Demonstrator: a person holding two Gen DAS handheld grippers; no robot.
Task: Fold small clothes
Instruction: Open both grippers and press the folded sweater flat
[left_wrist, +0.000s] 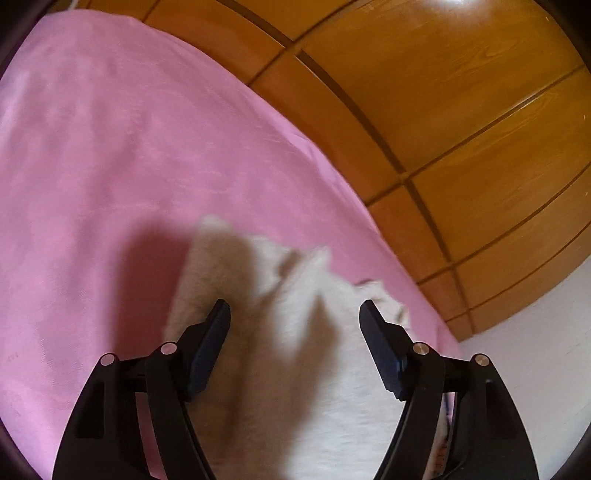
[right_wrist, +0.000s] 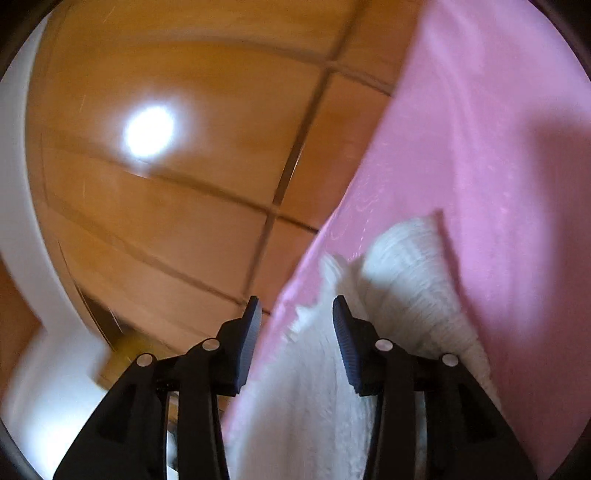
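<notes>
A small white fuzzy garment (left_wrist: 295, 332) lies on the pink bed sheet (left_wrist: 110, 147), close to the bed's edge. My left gripper (left_wrist: 295, 306) is open, its jaws wide apart above the garment, nothing between them. In the right wrist view the same white garment (right_wrist: 406, 266) lies on the pink sheet (right_wrist: 498, 147) by the edge. My right gripper (right_wrist: 297, 302) is open above the garment's near part and the bed edge, holding nothing. Both views are motion-blurred.
A wooden wardrobe with panelled doors (left_wrist: 461, 110) stands beside the bed; it also shows in the right wrist view (right_wrist: 166, 184). A white wall (left_wrist: 535, 350) is at the lower right. Gripper shadows fall on the sheet.
</notes>
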